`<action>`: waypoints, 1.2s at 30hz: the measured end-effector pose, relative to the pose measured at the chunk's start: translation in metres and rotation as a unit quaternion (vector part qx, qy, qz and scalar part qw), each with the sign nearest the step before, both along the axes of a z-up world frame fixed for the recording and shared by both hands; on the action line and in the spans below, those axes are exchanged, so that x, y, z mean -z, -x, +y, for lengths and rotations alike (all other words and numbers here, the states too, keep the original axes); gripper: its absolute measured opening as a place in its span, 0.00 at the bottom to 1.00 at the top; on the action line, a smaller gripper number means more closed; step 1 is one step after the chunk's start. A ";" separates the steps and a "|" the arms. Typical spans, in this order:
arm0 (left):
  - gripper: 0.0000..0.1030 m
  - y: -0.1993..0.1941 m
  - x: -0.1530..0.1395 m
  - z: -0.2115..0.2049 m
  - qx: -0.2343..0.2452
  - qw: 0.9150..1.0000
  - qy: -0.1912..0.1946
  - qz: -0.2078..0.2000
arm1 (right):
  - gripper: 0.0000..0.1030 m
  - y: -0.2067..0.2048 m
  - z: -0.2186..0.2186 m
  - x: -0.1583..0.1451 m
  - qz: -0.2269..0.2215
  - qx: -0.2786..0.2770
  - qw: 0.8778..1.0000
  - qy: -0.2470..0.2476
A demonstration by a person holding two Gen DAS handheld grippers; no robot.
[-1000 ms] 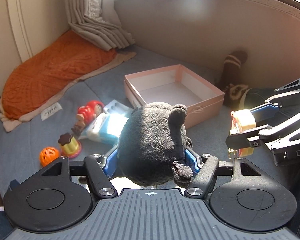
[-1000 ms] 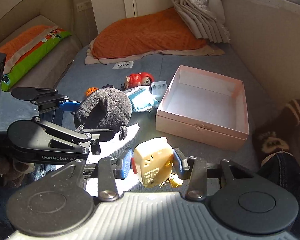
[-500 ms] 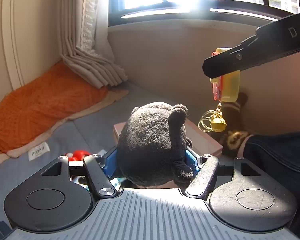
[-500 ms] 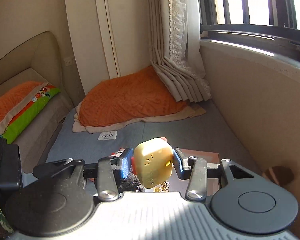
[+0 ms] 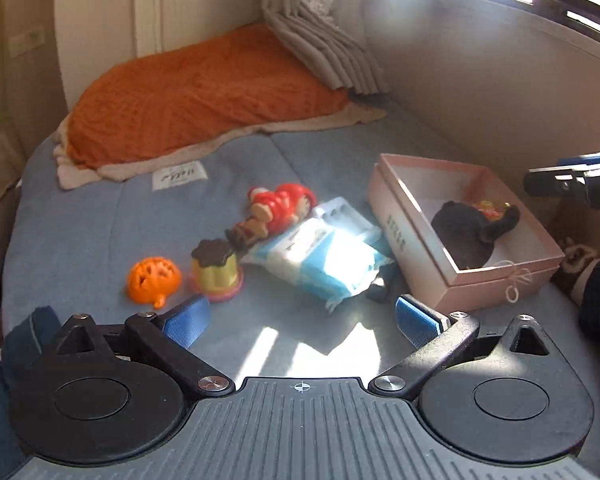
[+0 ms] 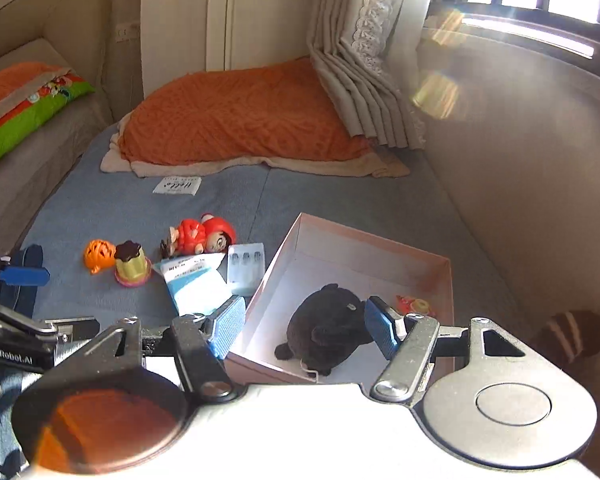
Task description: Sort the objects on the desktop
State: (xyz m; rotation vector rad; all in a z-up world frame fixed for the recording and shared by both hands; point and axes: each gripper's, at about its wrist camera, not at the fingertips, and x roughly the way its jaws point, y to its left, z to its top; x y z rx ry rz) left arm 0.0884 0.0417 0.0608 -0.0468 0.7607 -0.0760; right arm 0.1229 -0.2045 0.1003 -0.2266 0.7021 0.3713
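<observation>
Keychain toy (image 6: 416, 305) — half-hidden behind black plush (image 6: 326, 326)

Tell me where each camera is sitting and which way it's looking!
Left wrist: sits on the left tongs, open, looking across the blue mat at the pumpkin toy, pudding toy and pink box; the right tongs' tip pokes in.
Right wrist: sits on the right tongs, open, looking down into the pink box at the black plush; the left tongs show at left.
Both see the box, plush and red doll.
</observation>
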 end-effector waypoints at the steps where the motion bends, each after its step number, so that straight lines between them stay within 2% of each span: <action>1: 0.99 0.004 0.006 0.015 -0.020 1.000 0.013 0.012 | 0.65 0.004 0.006 0.011 0.016 -0.003 1.000 0.001; 4: 0.99 0.014 0.019 0.048 -0.064 0.997 0.042 0.032 | 0.64 0.014 0.017 0.033 0.074 -0.012 0.997 -0.015; 6: 0.99 0.023 0.026 0.057 -0.078 0.995 0.050 0.031 | 0.64 0.025 0.023 0.039 0.067 -0.017 0.998 0.006; 8: 0.99 0.027 0.034 0.060 -0.080 0.994 0.062 0.029 | 0.63 0.031 0.022 0.042 0.040 -0.007 0.998 0.042; 10: 0.99 0.029 0.040 0.057 -0.073 0.994 0.075 0.026 | 0.44 0.025 0.017 0.045 0.030 0.017 0.998 0.059; 12: 0.99 0.026 0.044 0.052 -0.061 0.995 0.083 0.017 | 0.35 0.014 0.008 0.045 0.034 0.036 0.997 0.050; 14: 1.00 0.026 0.045 0.045 -0.042 0.995 0.086 0.015 | 0.35 -0.013 -0.007 0.040 0.050 0.066 0.997 0.006; 15: 1.00 0.027 0.045 0.042 -0.030 0.996 0.087 0.014 | 0.38 -0.028 -0.013 0.038 0.065 0.083 0.994 -0.022; 16: 1.00 0.029 0.045 0.038 -0.017 0.996 0.086 0.011 | 0.58 -0.047 -0.017 0.039 0.089 0.096 0.990 -0.050; 18: 1.00 0.031 0.044 0.030 0.005 0.997 0.082 0.004 | 0.82 -0.079 -0.025 0.047 0.122 0.131 0.980 -0.087; 21: 1.00 0.031 0.047 0.024 0.017 0.997 0.076 0.005 | 0.81 -0.119 -0.024 0.069 0.173 0.151 0.969 -0.090; 22: 1.00 0.030 0.048 0.023 0.016 0.997 0.074 0.009 | 0.66 -0.128 -0.025 0.076 0.195 0.150 0.964 -0.097; 23: 1.00 0.030 0.050 0.023 0.015 0.997 0.073 0.012 | 0.59 -0.136 -0.025 0.081 0.213 0.157 0.959 -0.100; 24: 1.00 0.029 0.051 0.024 0.014 0.997 0.073 0.014 | 0.58 -0.141 -0.027 0.080 0.222 0.160 0.956 -0.107; 25: 1.00 0.028 0.052 0.024 0.013 0.997 0.075 0.016 | 0.56 -0.143 -0.028 0.072 0.215 0.161 0.956 -0.114; 28: 1.00 0.028 0.053 0.025 0.012 0.997 0.077 0.018 | 0.56 -0.146 -0.036 0.031 0.144 0.159 0.966 -0.145; 30: 1.00 0.027 0.053 0.025 0.012 0.997 0.075 0.017 | 0.58 -0.147 -0.043 0.007 0.107 0.169 0.968 -0.153; 33: 1.00 0.025 0.054 0.023 0.008 0.998 0.068 0.015 | 0.72 -0.150 -0.044 -0.005 0.087 0.173 0.972 -0.133; 36: 1.00 0.025 0.053 0.024 -0.005 0.998 0.057 0.008 | 0.72 -0.142 -0.024 -0.004 0.070 0.136 0.982 -0.111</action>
